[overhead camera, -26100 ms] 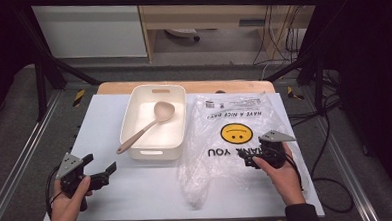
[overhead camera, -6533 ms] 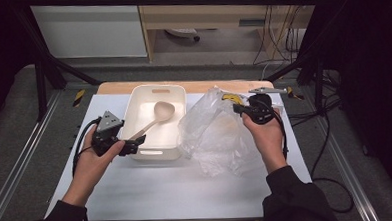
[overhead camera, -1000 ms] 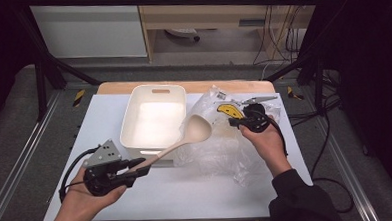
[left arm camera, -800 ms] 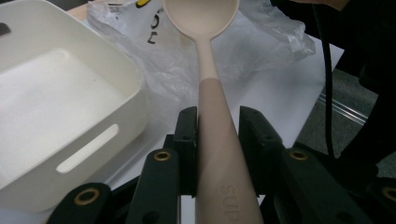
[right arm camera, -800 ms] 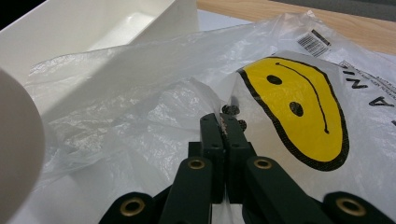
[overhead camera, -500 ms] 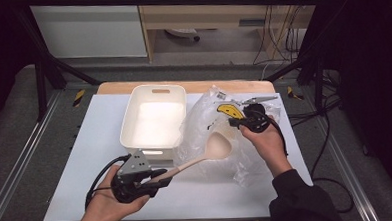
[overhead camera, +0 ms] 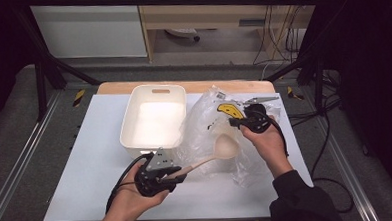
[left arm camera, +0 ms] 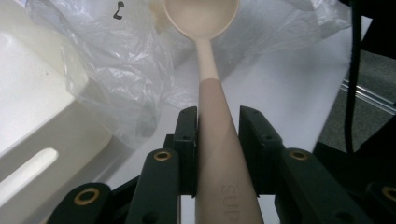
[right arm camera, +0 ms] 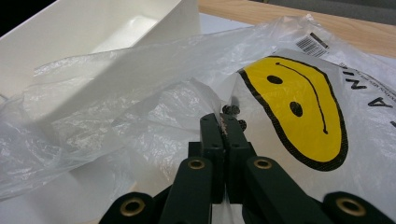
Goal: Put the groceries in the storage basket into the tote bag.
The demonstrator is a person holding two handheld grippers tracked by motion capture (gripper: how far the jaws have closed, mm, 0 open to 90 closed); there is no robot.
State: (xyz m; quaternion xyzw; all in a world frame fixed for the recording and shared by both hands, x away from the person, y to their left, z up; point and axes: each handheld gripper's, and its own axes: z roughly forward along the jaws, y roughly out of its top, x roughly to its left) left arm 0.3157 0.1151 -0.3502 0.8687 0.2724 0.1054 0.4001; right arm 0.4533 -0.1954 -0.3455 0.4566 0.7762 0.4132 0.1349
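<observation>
Your left gripper (overhead camera: 179,177) is clamped on the handle of the spoon (overhead camera: 213,156), both jaws pressing its sides in the left gripper view (left arm camera: 218,154). The spoon (left arm camera: 205,56) points away from you, its bowl lying at the mouth of the bag (overhead camera: 212,127), just beside the tub (overhead camera: 157,117). Your right gripper (overhead camera: 238,121) has its jaws pinched together on a fold of the bag (right arm camera: 140,112) beside the yellow smiley (right arm camera: 299,102), holding it up off the table (overhead camera: 91,160)
</observation>
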